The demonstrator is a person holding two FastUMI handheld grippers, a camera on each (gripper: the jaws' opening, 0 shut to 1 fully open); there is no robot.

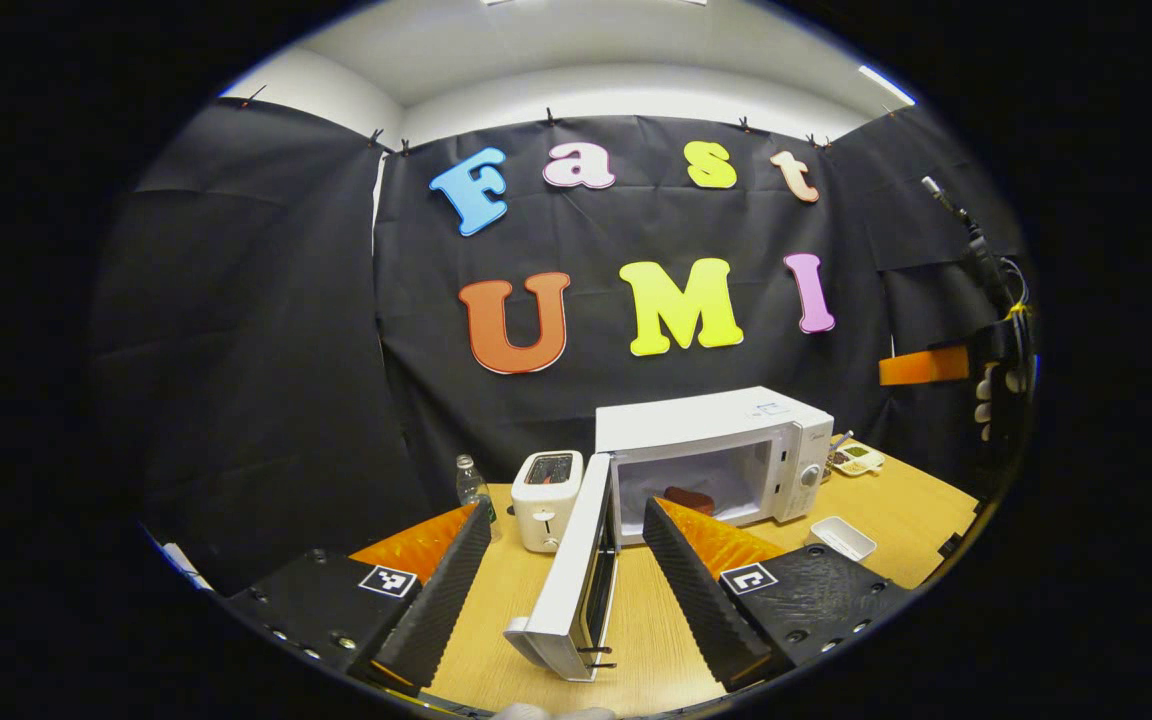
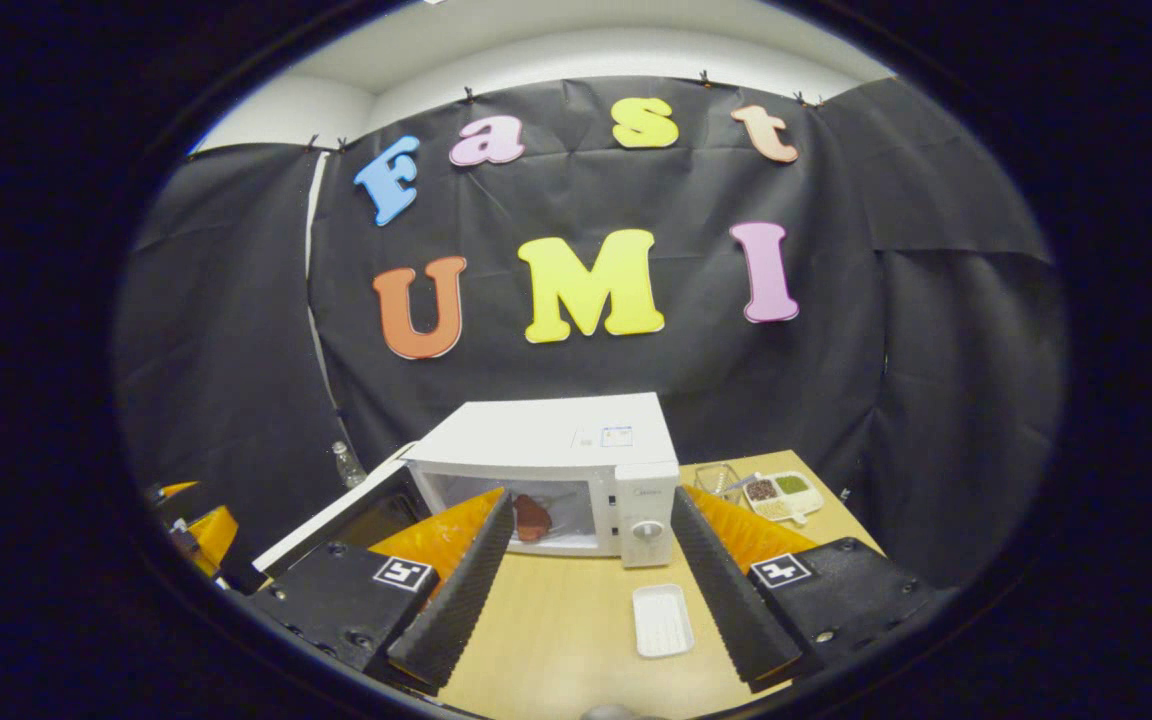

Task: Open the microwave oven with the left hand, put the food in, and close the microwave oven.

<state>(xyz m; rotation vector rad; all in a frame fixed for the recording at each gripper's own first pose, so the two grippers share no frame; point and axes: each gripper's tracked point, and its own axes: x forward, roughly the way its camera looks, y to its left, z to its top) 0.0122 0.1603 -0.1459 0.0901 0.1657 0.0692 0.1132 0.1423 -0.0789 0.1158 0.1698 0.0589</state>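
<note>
The white microwave [image 1: 726, 425] stands at the back of the wooden table, its door [image 1: 576, 570] swung wide toward me. A reddish-brown piece of food [image 1: 688, 498] lies inside the cavity. My left gripper [image 1: 566, 515] is open, and the door's edge stands between its spread fingers without either one pressing on it. In the right gripper view the microwave [image 2: 556, 440] faces me with the food [image 2: 533, 517] inside and the door [image 2: 346, 520] open to the left. My right gripper [image 2: 593, 505] is open and holds nothing; it hangs above the table in front of the microwave.
A white toaster [image 1: 548, 500] and a clear bottle [image 1: 473, 485] stand left of the microwave. An empty white tray [image 2: 661, 620] lies on the table in front of it. A compartment dish [image 2: 781, 493] sits at the back right. The other gripper [image 1: 936, 365] and a hand show far right.
</note>
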